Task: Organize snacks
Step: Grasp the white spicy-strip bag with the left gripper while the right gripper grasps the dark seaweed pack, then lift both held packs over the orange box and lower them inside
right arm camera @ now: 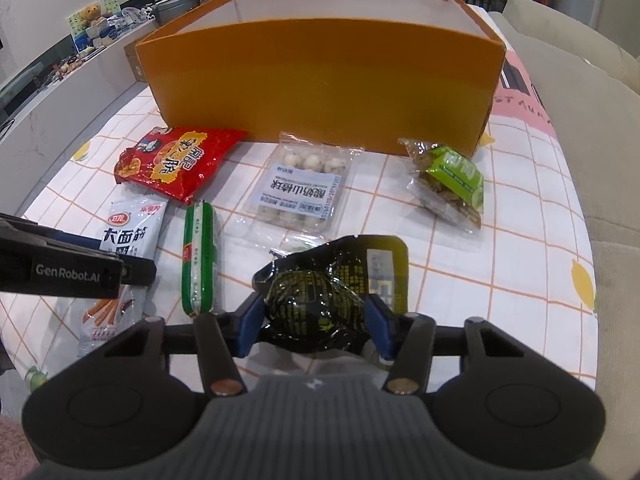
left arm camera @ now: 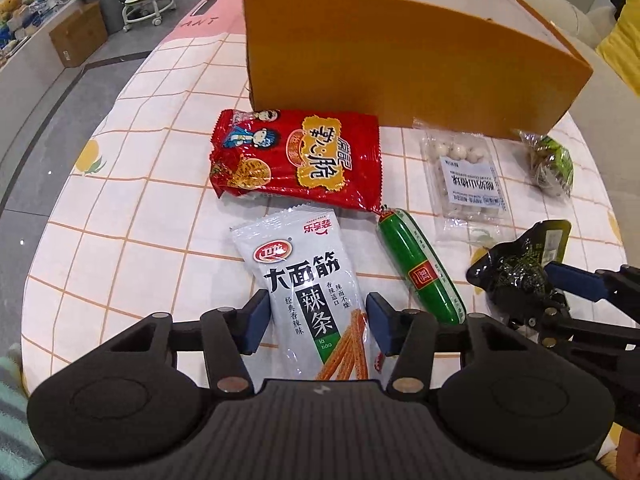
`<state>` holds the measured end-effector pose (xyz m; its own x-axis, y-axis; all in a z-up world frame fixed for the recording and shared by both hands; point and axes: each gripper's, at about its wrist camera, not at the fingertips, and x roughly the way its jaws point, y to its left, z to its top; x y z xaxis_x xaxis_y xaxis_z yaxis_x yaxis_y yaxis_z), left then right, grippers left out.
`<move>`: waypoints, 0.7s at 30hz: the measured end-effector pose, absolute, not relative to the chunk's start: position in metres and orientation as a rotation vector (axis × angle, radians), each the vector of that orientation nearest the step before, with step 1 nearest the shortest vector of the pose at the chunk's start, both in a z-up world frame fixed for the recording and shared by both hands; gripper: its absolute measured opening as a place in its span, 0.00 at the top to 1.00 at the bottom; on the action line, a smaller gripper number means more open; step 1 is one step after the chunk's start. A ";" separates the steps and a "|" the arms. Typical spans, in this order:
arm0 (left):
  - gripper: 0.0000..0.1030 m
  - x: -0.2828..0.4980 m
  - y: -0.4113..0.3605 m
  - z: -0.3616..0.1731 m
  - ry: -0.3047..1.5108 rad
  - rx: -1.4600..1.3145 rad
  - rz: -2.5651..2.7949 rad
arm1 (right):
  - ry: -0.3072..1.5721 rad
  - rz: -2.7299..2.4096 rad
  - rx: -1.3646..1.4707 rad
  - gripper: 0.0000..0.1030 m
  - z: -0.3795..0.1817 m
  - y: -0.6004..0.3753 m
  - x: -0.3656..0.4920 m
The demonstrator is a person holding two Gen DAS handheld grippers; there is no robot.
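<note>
My left gripper (left arm camera: 318, 326) has its jaws around the lower part of the white latiao packet (left arm camera: 310, 292), pads at its two edges, resting on the table. My right gripper (right arm camera: 316, 326) is shut on a black snack pouch (right arm camera: 332, 292), also seen in the left wrist view (left arm camera: 516, 268). A red snack bag (left arm camera: 298, 158), a green sausage (left arm camera: 420, 266), a clear pack of white balls (left arm camera: 464, 176) and a green-labelled packet (left arm camera: 550, 162) lie on the checked tablecloth. The open orange box (left arm camera: 400, 64) stands behind them.
The table's rounded edge (left arm camera: 60, 184) drops to a grey floor on the left. A beige sofa (right arm camera: 592, 128) borders the table on the right. A cardboard box (left arm camera: 78, 38) and a white stool (left arm camera: 148, 4) stand on the floor beyond.
</note>
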<state>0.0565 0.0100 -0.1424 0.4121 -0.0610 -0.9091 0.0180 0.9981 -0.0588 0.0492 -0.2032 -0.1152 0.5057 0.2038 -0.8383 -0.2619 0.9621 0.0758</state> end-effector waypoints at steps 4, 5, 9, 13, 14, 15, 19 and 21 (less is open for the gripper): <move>0.43 0.054 0.010 -0.138 1.134 -0.049 -0.057 | 0.988 0.293 -0.088 0.58 -0.112 -0.200 0.047; 0.43 0.054 0.011 -0.137 1.130 -0.054 -0.059 | 0.987 0.295 -0.095 0.59 -0.112 -0.200 0.046; 0.43 0.052 0.011 -0.131 1.113 -0.064 -0.066 | 0.984 0.304 -0.115 0.61 -0.110 -0.198 0.044; 0.43 0.049 0.013 -0.123 1.098 -0.081 -0.076 | 0.982 0.300 -0.113 0.62 -0.106 -0.199 0.040; 0.43 0.049 0.013 -0.121 1.093 -0.085 -0.081 | 0.981 0.298 -0.110 0.62 -0.104 -0.200 0.039; 0.43 0.048 0.013 -0.119 1.089 -0.089 -0.085 | 0.981 0.295 -0.105 0.63 -0.103 -0.201 0.038; 0.43 0.045 0.013 -0.108 1.060 -0.098 -0.103 | 0.981 0.287 -0.080 0.63 -0.096 -0.206 0.035; 0.43 0.044 0.012 -0.104 1.049 -0.103 -0.111 | 0.979 0.285 -0.062 0.63 -0.093 -0.208 0.034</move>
<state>0.0442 0.0122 -0.1043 0.4942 -0.1405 -0.8579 0.0423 0.9896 -0.1377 0.0336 -0.2080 -0.0926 0.5235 0.2103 -0.8257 -0.2660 0.9610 0.0761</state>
